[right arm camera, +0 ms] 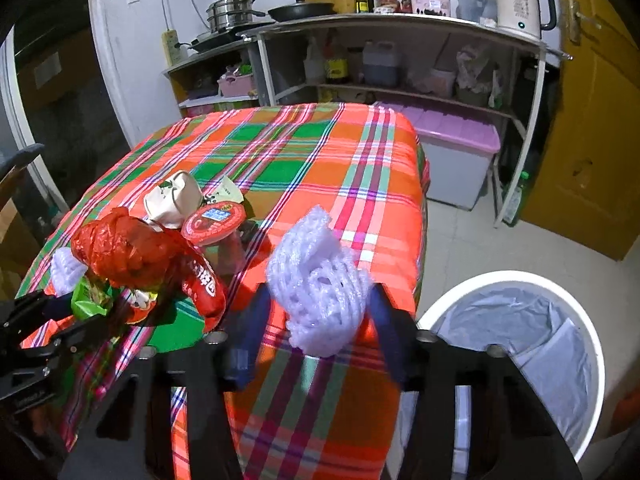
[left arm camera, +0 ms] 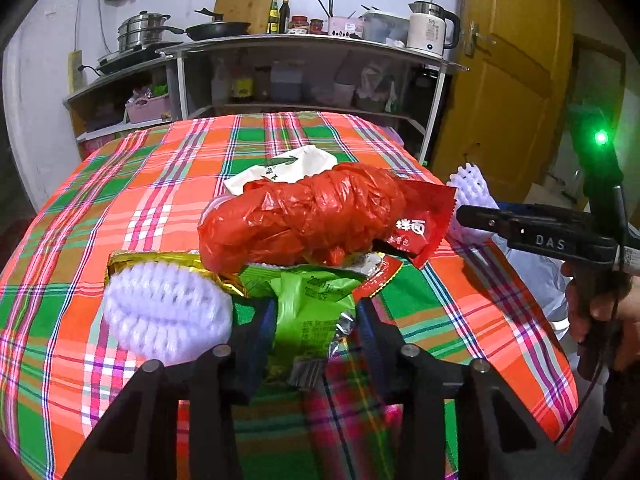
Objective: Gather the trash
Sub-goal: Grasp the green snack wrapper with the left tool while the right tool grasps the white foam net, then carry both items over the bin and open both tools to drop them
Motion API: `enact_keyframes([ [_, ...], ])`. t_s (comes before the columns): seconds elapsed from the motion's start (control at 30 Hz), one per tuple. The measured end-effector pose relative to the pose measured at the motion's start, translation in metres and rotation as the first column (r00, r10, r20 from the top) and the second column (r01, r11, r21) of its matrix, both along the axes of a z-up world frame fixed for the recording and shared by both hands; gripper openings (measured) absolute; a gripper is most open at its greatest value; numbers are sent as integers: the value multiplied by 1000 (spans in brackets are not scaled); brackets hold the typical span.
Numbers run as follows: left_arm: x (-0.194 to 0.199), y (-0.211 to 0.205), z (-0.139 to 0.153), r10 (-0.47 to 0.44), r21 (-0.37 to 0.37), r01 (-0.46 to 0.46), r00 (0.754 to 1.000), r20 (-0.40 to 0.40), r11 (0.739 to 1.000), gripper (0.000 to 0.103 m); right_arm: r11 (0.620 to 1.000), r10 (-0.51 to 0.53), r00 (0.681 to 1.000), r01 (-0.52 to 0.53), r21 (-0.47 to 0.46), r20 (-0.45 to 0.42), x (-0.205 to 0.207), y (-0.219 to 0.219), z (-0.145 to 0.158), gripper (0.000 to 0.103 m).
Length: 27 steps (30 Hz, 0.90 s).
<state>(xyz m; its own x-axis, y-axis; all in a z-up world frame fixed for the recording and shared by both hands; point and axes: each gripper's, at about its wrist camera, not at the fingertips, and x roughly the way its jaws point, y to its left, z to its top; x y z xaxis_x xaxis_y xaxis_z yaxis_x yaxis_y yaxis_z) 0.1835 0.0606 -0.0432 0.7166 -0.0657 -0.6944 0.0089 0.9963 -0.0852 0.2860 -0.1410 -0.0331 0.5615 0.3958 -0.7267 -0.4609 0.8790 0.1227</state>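
Behind your table stands a metal shelf unit [left arm camera: 312, 46] against a pale wall, carrying a stacked steel pot [left arm camera: 142, 32], a black frying pan [left arm camera: 218, 30], bottles, jars and a white electric kettle [left arm camera: 430, 30]; a wooden cutting board [left arm camera: 246, 0] leans on the wall behind them. A yellow-brown door [left arm camera: 508, 80] closes the room on the right. Under the shelf, on the tiled floor, sits a storage box with a lilac lid [right arm camera: 452, 136].

The table wears a plaid cloth [left arm camera: 120, 184] in orange, green and pink. Most of the trash is heaped toward its near edge: a knotted red plastic bag [left arm camera: 308, 216] lies on top, with a red sachet [left arm camera: 424, 228] at its right end, a cream pouch [left arm camera: 288, 168] behind it and a gold wrapper [left arm camera: 168, 262] to the left. A red-lidded cup [right arm camera: 214, 220] shows in the right wrist view, just behind the bag.

Your left gripper [left arm camera: 316, 320] has its jaws about halfway apart with a green wrapper [left arm camera: 312, 304] between them; whether the pads press it I cannot tell. A white foam fruit net [left arm camera: 168, 312] lies just beside the left finger.

Your right gripper [right arm camera: 320, 312] has a second foam net [right arm camera: 320, 280] between its fingers, at the near right corner of the table; the net fills the gap and looks pinched. Just past that corner, on the floor, stands a white bin [right arm camera: 516, 336] with a pale liner.
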Motion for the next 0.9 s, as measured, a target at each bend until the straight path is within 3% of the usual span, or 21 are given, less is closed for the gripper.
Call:
enact_keyframes([
  [0.27,-6,-1,3,8,9,-8,1000,7,1000,31,1000,-9,1000,9,11,0,-4,-4,2,33],
  [0.9,-40,-34,42,-43,-16,45,994,102,999,29,992,-79,996,75,98,34,-67,-55,32,32],
])
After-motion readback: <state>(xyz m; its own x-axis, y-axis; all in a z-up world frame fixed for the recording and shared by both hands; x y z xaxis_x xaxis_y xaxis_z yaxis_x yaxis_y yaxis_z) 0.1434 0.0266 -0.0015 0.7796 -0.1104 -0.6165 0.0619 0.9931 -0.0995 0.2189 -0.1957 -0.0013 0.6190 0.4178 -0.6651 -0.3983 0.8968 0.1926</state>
